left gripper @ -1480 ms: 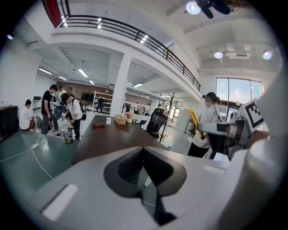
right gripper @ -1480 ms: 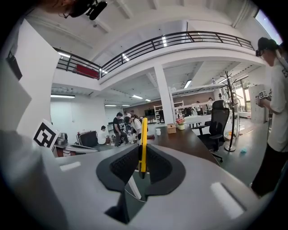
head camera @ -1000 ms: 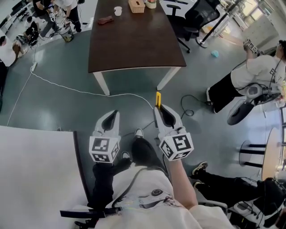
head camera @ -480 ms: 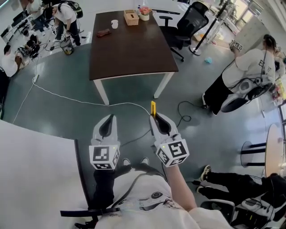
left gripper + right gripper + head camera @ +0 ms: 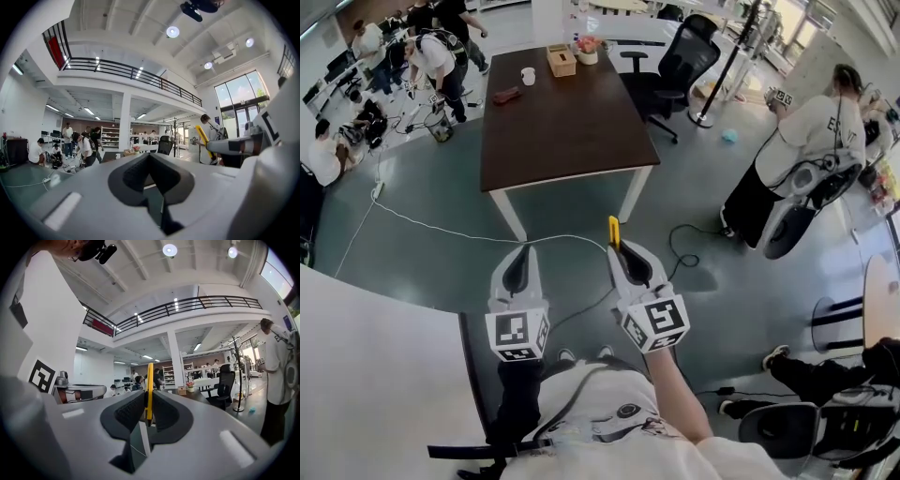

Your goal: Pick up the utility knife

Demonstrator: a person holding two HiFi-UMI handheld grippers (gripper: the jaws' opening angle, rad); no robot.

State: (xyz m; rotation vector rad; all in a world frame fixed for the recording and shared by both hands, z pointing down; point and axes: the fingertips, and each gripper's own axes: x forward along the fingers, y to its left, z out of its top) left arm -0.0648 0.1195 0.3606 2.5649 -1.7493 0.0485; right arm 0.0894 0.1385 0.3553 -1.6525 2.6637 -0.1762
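The utility knife (image 5: 613,232) is already off any surface. It stands between the jaws of the right tongs (image 5: 620,251), a little below the middle of the head view, and its yellow end sticks out past the tips toward the grey floor (image 5: 441,253). In the right gripper view, the knife (image 5: 149,389) stands upright as a thin yellow strip, and the two dark pads of the right tongs (image 5: 147,409) are closed flat against its two sides. The left tongs (image 5: 523,253) are just beside, in the lower middle-left of the head view. Their own view shows the jaws of the left tongs (image 5: 151,165) brought together with nothing between them.

I judge the knife to be light and stiff, with a hard, smooth plastic body, so it may slip or turn if the pressure is weak. The flat sides of the handle are the good place to hold, and the jaws are on them now. How much of the handle is inside the pads I cannot see well. I cannot tell whether the blade is out, so it is better to keep the far end away from people.
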